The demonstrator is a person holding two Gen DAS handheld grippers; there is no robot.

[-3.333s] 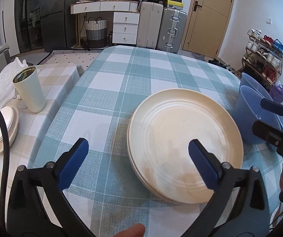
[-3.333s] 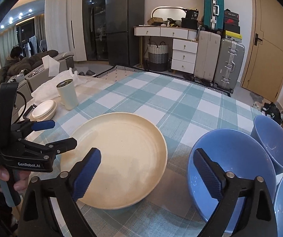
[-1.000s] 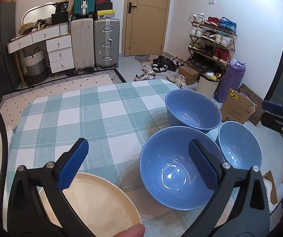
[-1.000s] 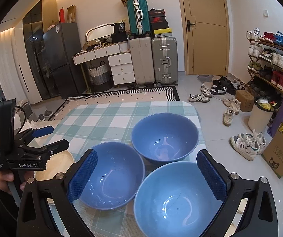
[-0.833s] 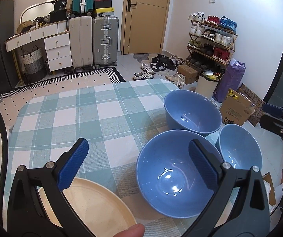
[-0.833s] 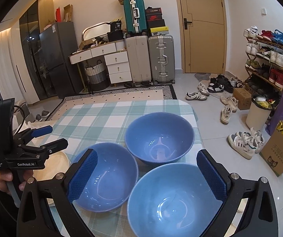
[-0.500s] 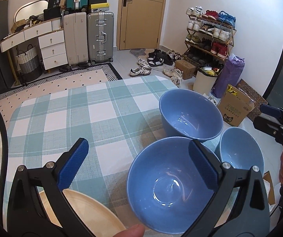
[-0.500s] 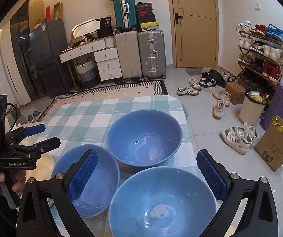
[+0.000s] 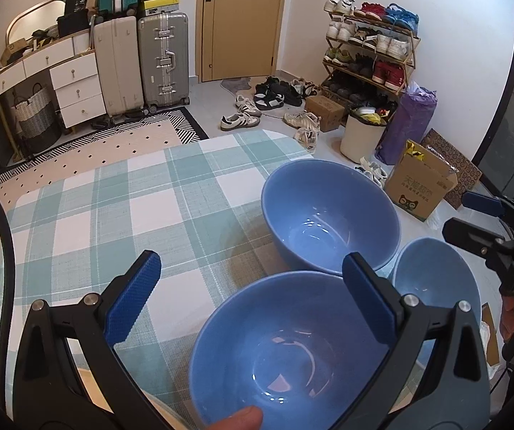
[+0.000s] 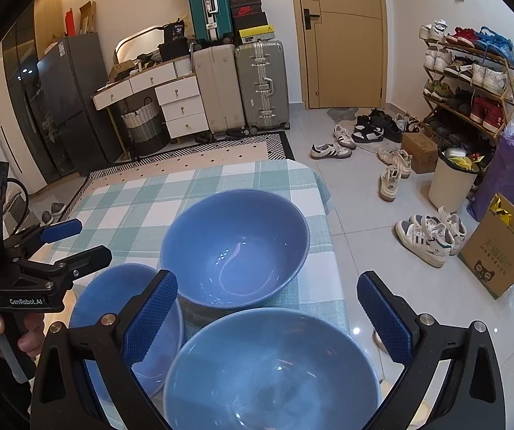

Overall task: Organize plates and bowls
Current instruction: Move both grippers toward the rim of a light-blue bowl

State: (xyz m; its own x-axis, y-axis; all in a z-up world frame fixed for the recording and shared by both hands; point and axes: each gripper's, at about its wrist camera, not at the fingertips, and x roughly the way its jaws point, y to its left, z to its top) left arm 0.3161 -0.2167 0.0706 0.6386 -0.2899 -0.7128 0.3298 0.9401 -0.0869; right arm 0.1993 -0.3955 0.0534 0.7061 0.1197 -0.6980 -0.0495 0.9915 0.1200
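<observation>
1. On the table with the teal-and-white checked cloth (image 9: pixel 120 215), as seen from the left wrist, three glossy blue ceramic bowls are grouped near the right edge: a far bowl (image 9: pixel 328 215), a near bowl (image 9: pixel 278 351) and a third bowl (image 9: pixel 432 272) closest to that edge.
2. The left gripper (image 9: pixel 250 297) is held wide open and empty above the near bowl, whose rim lies under the right-hand pad; a fingertip (image 9: pixel 239 419) is seen at the lower frame edge.
3. A sliver of a cream plate (image 9: pixel 163 412) is glimpsed at the near edge.
4. From the right wrist, the right gripper (image 10: pixel 267 319) is likewise spread wide and holds nothing, poised over the third bowl (image 10: pixel 271 372) at the table's right edge.
5. The left gripper is seen there held upright in a hand (image 10: pixel 27 333), pointing across the table.
6. Nesting the bowls is judged to be the step in hand; one rim should be taken squarely between the pads, and the bowl lifted level and lowered centred, since glazed walls are likely slippery.
</observation>
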